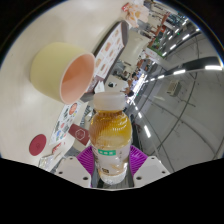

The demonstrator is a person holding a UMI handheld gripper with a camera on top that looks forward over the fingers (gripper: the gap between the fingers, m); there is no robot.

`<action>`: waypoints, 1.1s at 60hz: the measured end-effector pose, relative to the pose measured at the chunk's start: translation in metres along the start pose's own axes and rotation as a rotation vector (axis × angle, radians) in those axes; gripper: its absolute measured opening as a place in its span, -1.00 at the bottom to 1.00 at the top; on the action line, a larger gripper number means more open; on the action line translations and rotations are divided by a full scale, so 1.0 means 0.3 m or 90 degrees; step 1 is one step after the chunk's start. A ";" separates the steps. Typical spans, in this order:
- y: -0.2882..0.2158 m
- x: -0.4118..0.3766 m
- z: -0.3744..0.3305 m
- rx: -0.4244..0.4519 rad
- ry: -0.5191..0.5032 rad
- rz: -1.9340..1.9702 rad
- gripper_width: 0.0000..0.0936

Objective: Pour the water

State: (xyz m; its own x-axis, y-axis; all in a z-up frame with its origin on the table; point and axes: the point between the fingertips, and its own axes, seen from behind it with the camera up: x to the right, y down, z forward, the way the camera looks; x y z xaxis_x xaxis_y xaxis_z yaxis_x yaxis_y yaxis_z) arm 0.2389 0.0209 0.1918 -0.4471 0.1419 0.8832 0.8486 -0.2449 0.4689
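Nearest to me, my tongs [112, 165] are clenched on a small clear bottle [111, 135] of amber-yellow liquid. Both fingers, with their purple pads [88, 156], press against its labelled lower body. The bottle stands between them, upright or close to it, and its pale top [108, 100] points away from me. I cannot tell whether a cap is on.

Just beyond the bottle, and a little to one side, a pale yellow cup [62, 70] shows with its pinkish inside turned toward me. It sits on a white table [95, 30], near the bottle's top but not touching it. The view is tilted, so I cannot say if the cup stands or lies.

Beside the fingers, printed cards or packets [68, 122] and a small reddish dish [38, 143] lie on the table. Farther off are more packets [110, 48], then a room with long ceiling lights [185, 70].

As I judge it, the pour is about to begin. To do it well, I hold my grip firm on the label, bring the bottle's mouth over the cup's rim first, then tip slowly so the stream lands inside. I confirm the cap is off before tilting.
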 end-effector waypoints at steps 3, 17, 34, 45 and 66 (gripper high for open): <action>-0.029 -0.002 0.003 0.009 0.002 -0.037 -0.12; -0.084 -0.008 0.005 0.036 -0.013 -0.033 -0.13; 0.058 0.063 -0.032 0.045 -0.156 0.555 -0.10; 0.171 0.069 -0.056 0.054 -0.201 0.887 -0.11; 0.171 -0.352 0.022 0.014 -0.316 1.196 -0.11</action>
State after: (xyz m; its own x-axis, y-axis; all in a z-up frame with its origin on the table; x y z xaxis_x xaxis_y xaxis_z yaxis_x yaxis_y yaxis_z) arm 0.3315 -0.0002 0.1226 0.9949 -0.0282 0.0970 0.0795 -0.3738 -0.9241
